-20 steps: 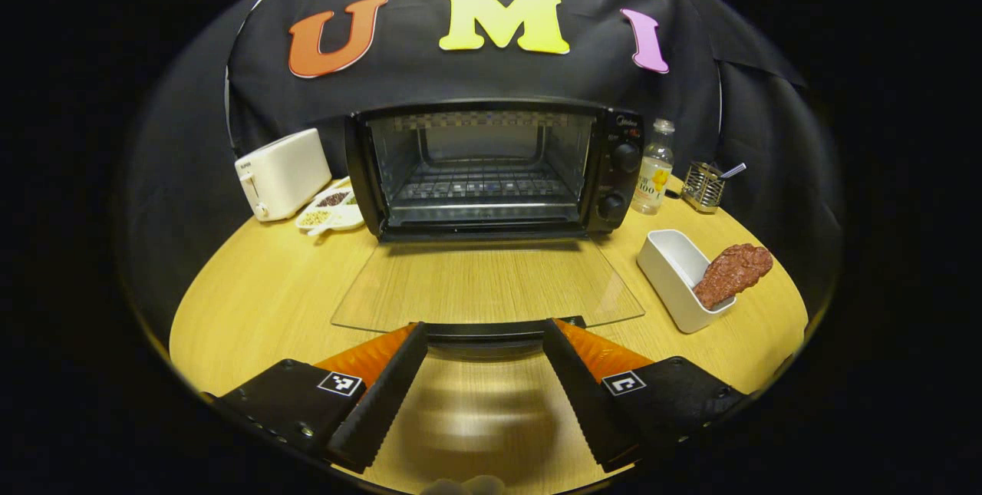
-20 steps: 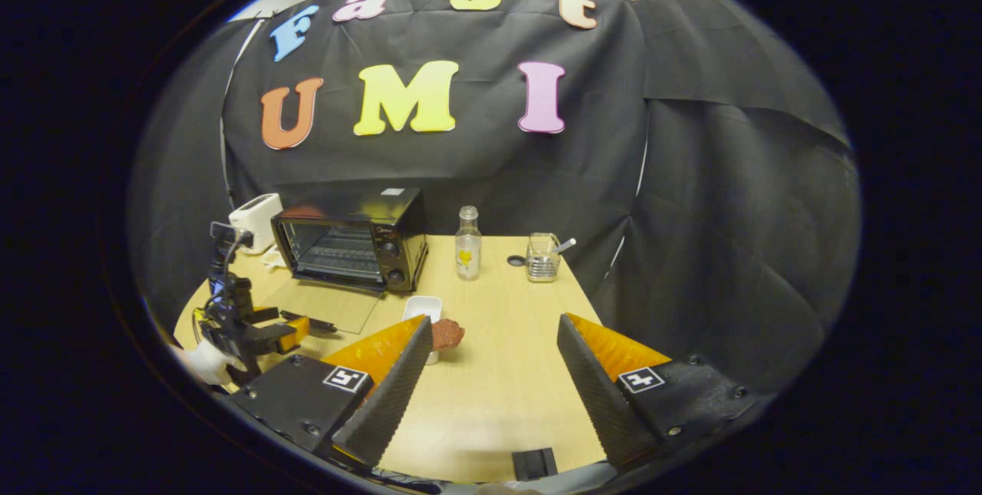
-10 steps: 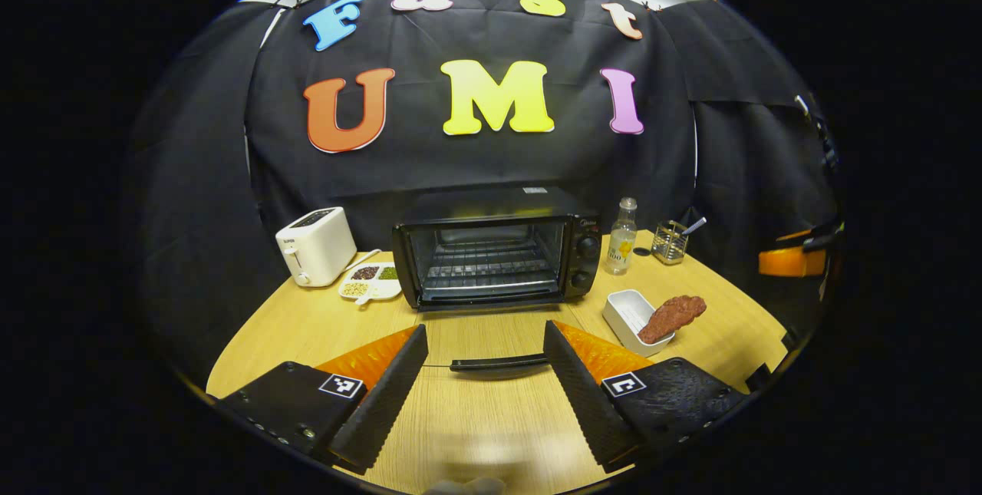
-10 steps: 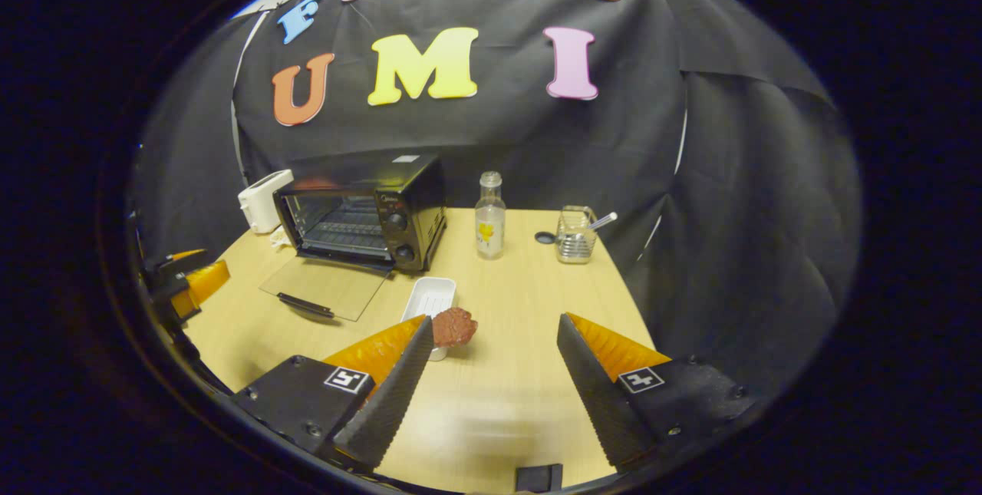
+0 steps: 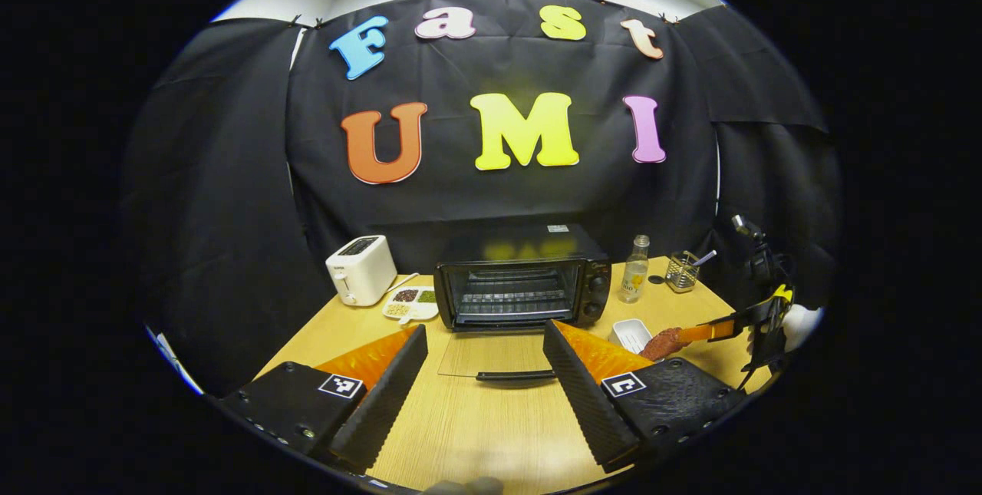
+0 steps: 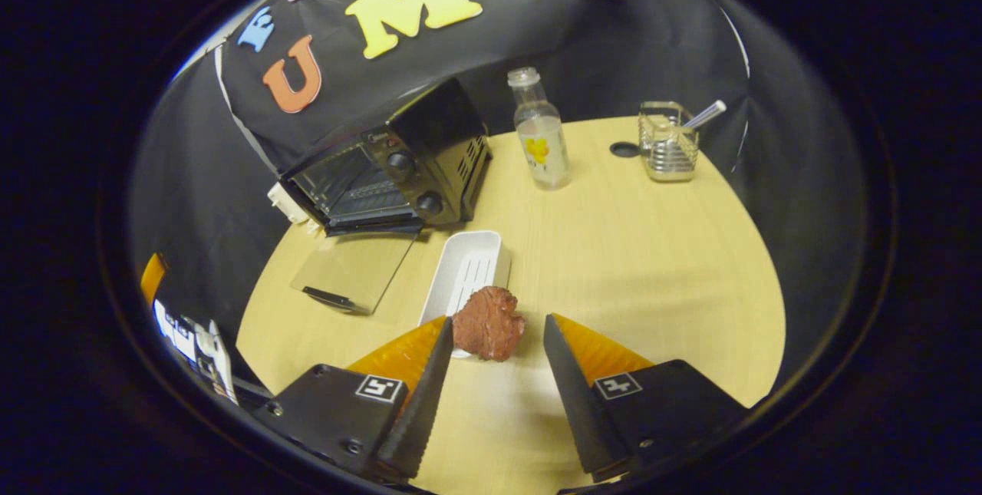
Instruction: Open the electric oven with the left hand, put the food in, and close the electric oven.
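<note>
oven (image 5: 522, 292) at the back of the desk (image 6: 637, 249) with its glass door (image 5: 495, 357) flopped open, meat (image 6: 488, 322) hung over the white tray's (image 6: 464, 272) near end, right tool (image 6: 491, 368) spread wide right up at it, left tool (image 5: 485, 372) spread too, held well back

Oven (image 5: 522, 292) open, meat (image 6: 488, 324) (reddish-brown) on dish (image 6: 466, 272)

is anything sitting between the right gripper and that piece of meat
Nothing visible. The reddish-brown meat lies on the white tray's near end, directly ahead of the open right gripper.
</note>
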Motion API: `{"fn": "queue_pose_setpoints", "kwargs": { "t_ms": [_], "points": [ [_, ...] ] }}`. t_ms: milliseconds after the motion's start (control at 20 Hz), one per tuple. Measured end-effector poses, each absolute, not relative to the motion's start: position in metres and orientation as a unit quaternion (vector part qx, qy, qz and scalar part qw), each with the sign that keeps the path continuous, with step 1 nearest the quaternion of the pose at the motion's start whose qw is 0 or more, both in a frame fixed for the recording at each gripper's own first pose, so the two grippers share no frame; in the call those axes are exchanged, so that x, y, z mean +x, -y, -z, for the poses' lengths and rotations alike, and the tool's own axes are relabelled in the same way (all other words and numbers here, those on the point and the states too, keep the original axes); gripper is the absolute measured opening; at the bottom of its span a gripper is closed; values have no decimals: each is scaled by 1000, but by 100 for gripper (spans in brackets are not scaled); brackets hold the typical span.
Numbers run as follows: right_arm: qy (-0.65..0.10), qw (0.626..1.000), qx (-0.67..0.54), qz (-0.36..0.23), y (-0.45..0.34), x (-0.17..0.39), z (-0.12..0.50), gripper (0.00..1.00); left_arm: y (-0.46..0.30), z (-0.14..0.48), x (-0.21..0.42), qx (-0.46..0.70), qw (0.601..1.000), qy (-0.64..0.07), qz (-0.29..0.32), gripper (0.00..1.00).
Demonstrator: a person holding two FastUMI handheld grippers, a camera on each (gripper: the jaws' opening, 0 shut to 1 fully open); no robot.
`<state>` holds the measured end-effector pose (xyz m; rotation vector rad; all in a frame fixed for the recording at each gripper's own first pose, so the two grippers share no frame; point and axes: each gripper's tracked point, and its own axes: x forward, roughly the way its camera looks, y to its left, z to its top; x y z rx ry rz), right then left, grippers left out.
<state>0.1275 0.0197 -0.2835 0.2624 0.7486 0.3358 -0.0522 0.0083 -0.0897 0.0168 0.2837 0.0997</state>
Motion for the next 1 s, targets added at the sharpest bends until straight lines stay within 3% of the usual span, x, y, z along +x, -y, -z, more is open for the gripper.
{"fn": "queue_pose_setpoints", "kwargs": {
  "t_ms": [50,150,250,300,350,550,600,750,1000],
  "points": [
    [-375,901,139,-169,-21,132,288,73,-9,87,-54,8,988,-143,-58,97],
    [-403,877,173,-197,-30,135,294,55,-7,84,-56,8,987,-144,-69,97],
    [-422,860,196,-208,-30,141,296,58,-5,82,-60,0,986,-145,-82,97],
    [-427,856,202,-210,-27,144,296,51,-6,80,-61,-6,985,-146,-88,97],
    [-431,851,211,-215,-27,145,296,37,-6,80,-61,-11,984,-147,-96,97],
    [-465,817,237,-245,-33,139,296,17,-6,76,-68,-19,982,-143,-121,97],
    [-470,813,242,-245,-32,139,296,22,-6,74,-70,-19,981,-144,-126,97],
    [-473,805,253,-252,-35,137,293,17,-7,74,-72,-15,981,-144,-132,97],
    [-444,828,225,-260,-32,138,273,14,-6,71,-70,-19,981,-144,-130,97]
  ]
}}
